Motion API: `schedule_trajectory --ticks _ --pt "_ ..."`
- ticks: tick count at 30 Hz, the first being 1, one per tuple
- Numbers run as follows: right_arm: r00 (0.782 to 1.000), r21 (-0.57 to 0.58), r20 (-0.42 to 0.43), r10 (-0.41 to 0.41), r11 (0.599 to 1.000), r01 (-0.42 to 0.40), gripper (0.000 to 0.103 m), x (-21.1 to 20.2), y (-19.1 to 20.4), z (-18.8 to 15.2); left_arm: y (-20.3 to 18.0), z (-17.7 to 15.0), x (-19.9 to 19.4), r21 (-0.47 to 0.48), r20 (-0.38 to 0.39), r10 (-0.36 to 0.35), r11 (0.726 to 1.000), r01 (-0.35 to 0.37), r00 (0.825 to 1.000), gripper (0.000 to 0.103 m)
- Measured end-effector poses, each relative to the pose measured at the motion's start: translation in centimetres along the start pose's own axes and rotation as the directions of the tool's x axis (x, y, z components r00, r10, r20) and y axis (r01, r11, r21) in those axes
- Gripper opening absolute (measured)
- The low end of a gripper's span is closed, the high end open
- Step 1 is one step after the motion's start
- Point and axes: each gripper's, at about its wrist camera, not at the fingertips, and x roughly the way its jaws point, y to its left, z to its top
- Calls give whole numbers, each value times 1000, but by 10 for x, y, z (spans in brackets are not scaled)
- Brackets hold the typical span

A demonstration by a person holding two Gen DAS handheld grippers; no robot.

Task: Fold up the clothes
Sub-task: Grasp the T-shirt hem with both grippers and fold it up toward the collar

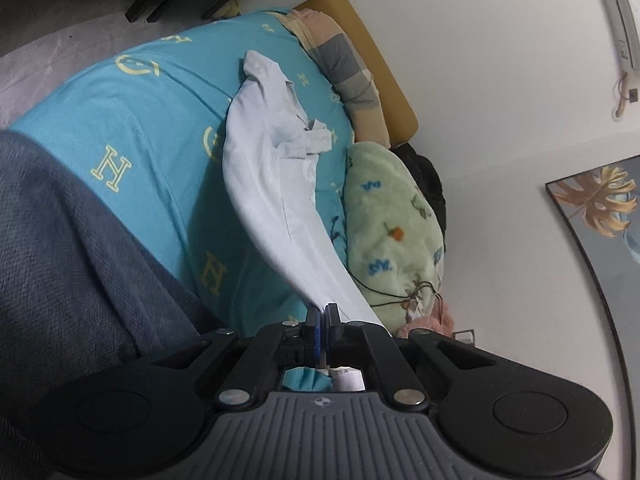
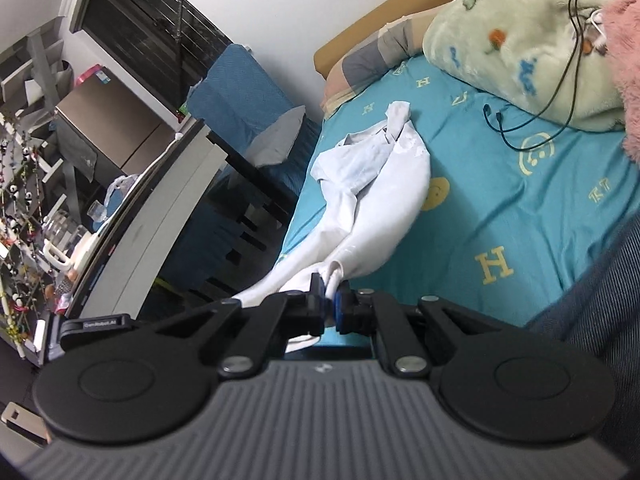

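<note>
A white collared shirt (image 1: 264, 168) lies stretched over the turquoise bed sheet (image 1: 132, 120), its collar end bunched at the far side. My left gripper (image 1: 322, 314) is shut on one near corner of the shirt's hem and lifts it off the bed. In the right wrist view the same shirt (image 2: 384, 184) runs from its crumpled collar toward me. My right gripper (image 2: 329, 292) is shut on the other near part of the hem, beside the bed's edge, over the sheet (image 2: 500, 184).
A green fleece blanket (image 1: 388, 220) and plaid pillow (image 1: 344, 60) lie along the headboard; the blanket (image 2: 520, 28) carries a black cable (image 2: 532, 120). Pink fluffy fabric (image 2: 628, 72) sits near it. A blue chair (image 2: 240, 92) and a cluttered desk (image 2: 132, 208) stand beside the bed. Dark denim (image 1: 60, 248) fills the near side.
</note>
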Motion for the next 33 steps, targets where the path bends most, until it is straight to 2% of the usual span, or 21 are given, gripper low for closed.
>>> schedule_trajectory --ticks 5,9,15,19,25,27,30,33 --pt "999 -57 5 -38 998 39 8 44 8 44 -21 51 32 44 23 64 997 -65 998 2" --pt "996 -81 17 -84 993 85 8 99 6 81 -38 98 78 96 75 112 988 -119 991 2" --pt "987 -99 -1 -160 982 159 8 185 -15 127 -45 147 151 211 151 166 958 -196 975 2" --pt "983 -115 -17 -185 977 182 8 240 -35 147 -37 170 196 279 198 221 921 -271 955 2" --pt "980 -218 10 -201 956 198 9 318 -64 149 -13 195 263 369 278 288 849 -379 916 2" --pt "978 -224 -1 -207 954 201 9 342 -77 146 -1 200 285 405 285 324 813 -420 902 2" --pt "973 -233 -22 -230 948 219 10 371 -98 137 20 202 313 425 271 358 788 -444 894 3" --pt "970 -221 -37 -238 949 225 12 383 -114 126 35 201 328 452 240 391 765 -459 889 5"
